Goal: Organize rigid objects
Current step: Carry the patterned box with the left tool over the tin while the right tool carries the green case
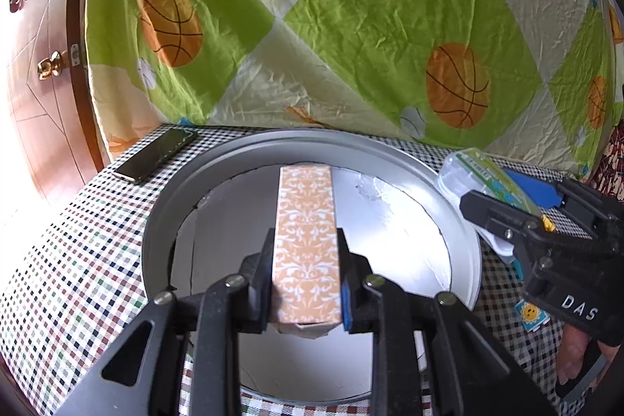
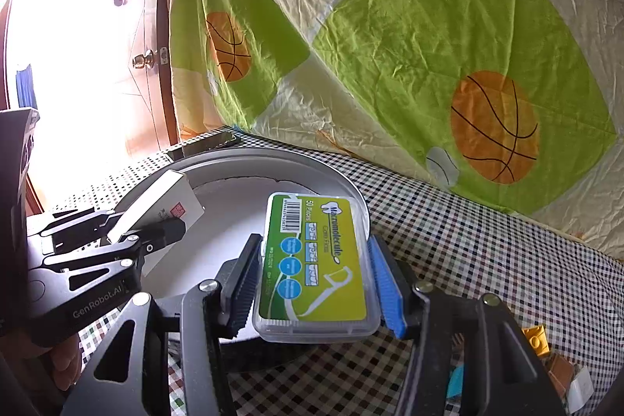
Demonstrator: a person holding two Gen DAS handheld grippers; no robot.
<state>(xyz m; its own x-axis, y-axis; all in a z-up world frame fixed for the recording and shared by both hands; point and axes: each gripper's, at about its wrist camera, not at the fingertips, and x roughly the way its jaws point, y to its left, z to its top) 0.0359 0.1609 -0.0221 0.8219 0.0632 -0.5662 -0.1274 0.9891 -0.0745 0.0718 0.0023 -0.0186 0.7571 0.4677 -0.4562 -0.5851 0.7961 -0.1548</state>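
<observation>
A long orange box with a white floral pattern (image 1: 306, 244) is clamped between the fingers of my left gripper (image 1: 306, 283), held above the round grey tray (image 1: 156, 221). In the right wrist view the same box (image 2: 163, 209) shows its white side in the left gripper (image 2: 152, 234) over the tray's left half. My right gripper (image 2: 312, 283) is shut on a clear plastic floss-pick case with a green and yellow label (image 2: 316, 260), just above the tray's (image 2: 343, 182) near right rim. The left wrist view shows that case (image 1: 483, 182) and the right gripper (image 1: 507, 217) at the tray's right edge.
A dark phone (image 1: 156, 154) lies on the checked tablecloth left of the tray. A basketball-print quilt (image 1: 351, 26) hangs right behind the table. Small blocks, one of them yellow (image 2: 536, 340), lie near the table's front right. A wooden door (image 1: 43, 65) stands at the left.
</observation>
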